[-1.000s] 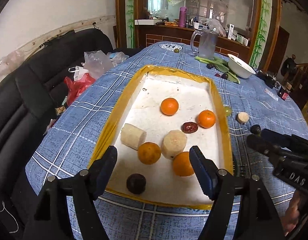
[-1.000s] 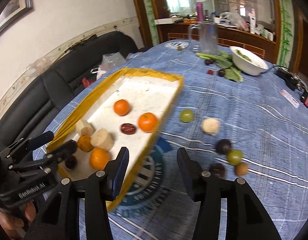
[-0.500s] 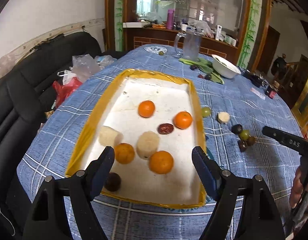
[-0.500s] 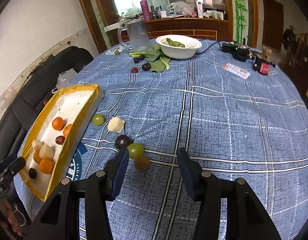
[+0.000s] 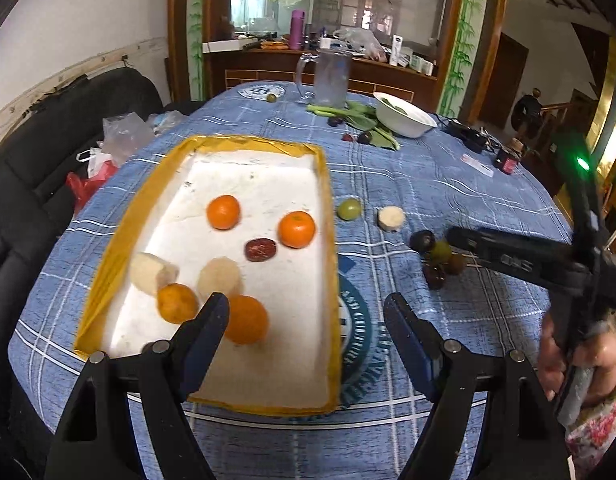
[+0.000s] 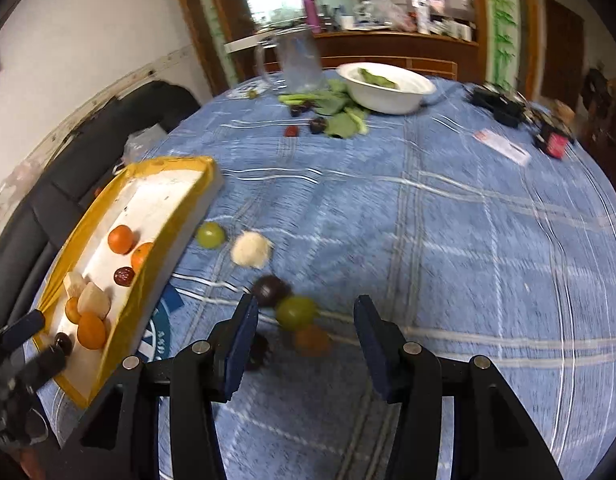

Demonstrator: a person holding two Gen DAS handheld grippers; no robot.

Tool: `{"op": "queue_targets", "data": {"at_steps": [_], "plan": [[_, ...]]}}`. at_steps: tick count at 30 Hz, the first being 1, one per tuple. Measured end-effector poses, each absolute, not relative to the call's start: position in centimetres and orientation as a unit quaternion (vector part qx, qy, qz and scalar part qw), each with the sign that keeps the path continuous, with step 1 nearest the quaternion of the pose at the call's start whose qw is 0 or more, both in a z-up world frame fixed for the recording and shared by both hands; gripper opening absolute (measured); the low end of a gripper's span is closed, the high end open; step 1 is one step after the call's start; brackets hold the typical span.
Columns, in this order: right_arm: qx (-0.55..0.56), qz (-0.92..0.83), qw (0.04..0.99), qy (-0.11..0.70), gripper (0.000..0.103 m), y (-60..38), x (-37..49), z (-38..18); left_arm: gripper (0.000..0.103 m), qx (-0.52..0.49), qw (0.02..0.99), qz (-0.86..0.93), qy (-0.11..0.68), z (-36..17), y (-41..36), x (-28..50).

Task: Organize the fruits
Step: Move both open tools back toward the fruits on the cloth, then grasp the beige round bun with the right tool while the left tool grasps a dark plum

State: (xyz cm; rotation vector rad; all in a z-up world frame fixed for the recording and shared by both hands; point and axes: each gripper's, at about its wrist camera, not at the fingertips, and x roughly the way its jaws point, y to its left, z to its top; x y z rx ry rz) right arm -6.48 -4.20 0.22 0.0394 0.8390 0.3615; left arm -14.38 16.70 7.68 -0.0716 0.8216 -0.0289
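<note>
Your tabletop (image 6: 468, 240), under blue plaid cloth, carries a yellow-rimmed tray (image 5: 328, 280), loose fruits (image 6: 296, 312), a white bowl (image 6: 388, 92) and a glass jug (image 5: 328, 76).

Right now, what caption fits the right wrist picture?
Open right hand-held gripper hovering over loose fruits beside the yellow-rimmed tray.

No lettering anywhere is clear enough to read.
</note>
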Motion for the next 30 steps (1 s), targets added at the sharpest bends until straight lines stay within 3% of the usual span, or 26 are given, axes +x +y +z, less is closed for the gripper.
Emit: {"op": "queue_targets", "data": {"at_steps": [16,20,28,29,30], "plan": [[-0.043,0.201,0.882,0.424,0.054,1.3,-1.6,-2.0,0.079,-0.01,0.908,-0.028,0.419,6.4,14.4,-12.9],[-0.048,0.204,0.88,0.426,0.031,1.5,-1.3,-2.5,0.079,-0.018,0.904,-0.035,0.425,6.2,14.6,-12.5],[0.011,0.177,0.894,0.411,0.03,-3.9,-2.5,-0.9,0.077,-0.009,0.902,-0.092,0.422,6.3,11.8,-11.1],[0.02,0.173,0.895,0.41,0.03,-4.8,-2.7,-0.9,0.075,-0.002,0.901,-0.105,0.42,6.2,10.9,-10.9],[0.033,0.168,0.897,0.408,0.03,-5.9,-2.9,-0.9,0.066,0.008,0.899,-0.117,0.421,6.0,10.1,-10.6]]}}
